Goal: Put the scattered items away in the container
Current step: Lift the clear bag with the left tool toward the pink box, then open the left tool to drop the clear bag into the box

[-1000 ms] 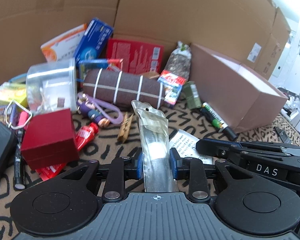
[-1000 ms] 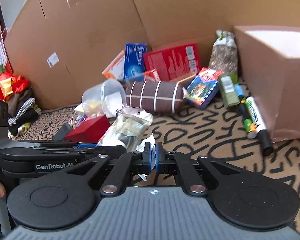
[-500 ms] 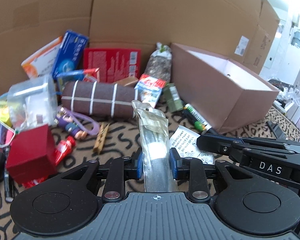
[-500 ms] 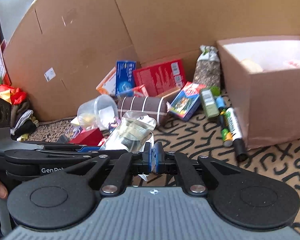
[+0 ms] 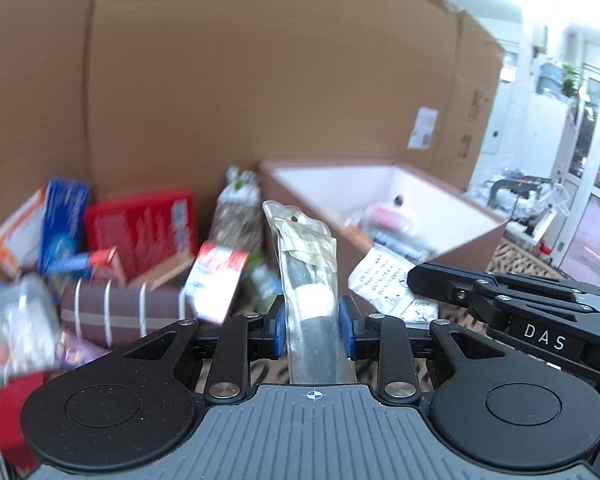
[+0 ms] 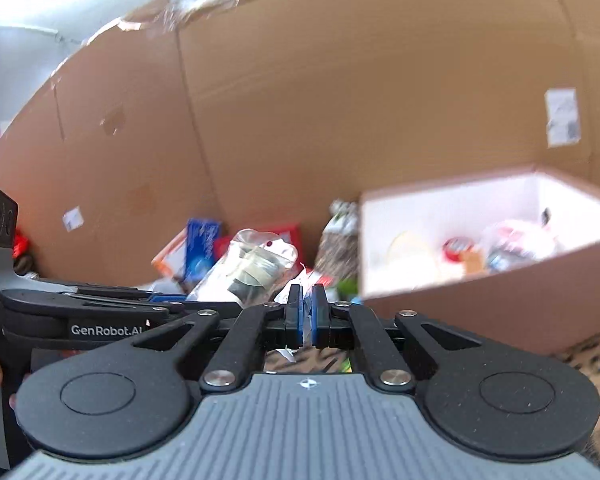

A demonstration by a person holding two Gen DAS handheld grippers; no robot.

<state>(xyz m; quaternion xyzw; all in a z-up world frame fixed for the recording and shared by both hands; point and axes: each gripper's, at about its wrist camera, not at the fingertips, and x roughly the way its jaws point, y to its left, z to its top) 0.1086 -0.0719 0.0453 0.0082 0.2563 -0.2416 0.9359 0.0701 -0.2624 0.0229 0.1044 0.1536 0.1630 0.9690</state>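
My left gripper [image 5: 312,328] is shut on a clear plastic pouch [image 5: 306,264] with a dark and white item inside, held upright in the air; it also shows in the right wrist view [image 6: 252,268]. My right gripper [image 6: 307,318] is shut on a thin white desiccant packet [image 5: 392,284], just right of the left gripper. The brown cardboard container [image 5: 452,256] with a white inside stands ahead to the right and holds several items; in the right wrist view it [image 6: 480,304] is close on the right.
Scattered items lie left on the patterned mat: a red box [image 5: 140,228], a blue box [image 5: 62,220], a brown banded roll [image 5: 116,312], a seed bag [image 5: 236,216]. Tall cardboard walls [image 5: 220,80] stand behind.
Both grippers have risen and swung right toward the container, carrying the pouch and the packet. The inside of the container has come into view.
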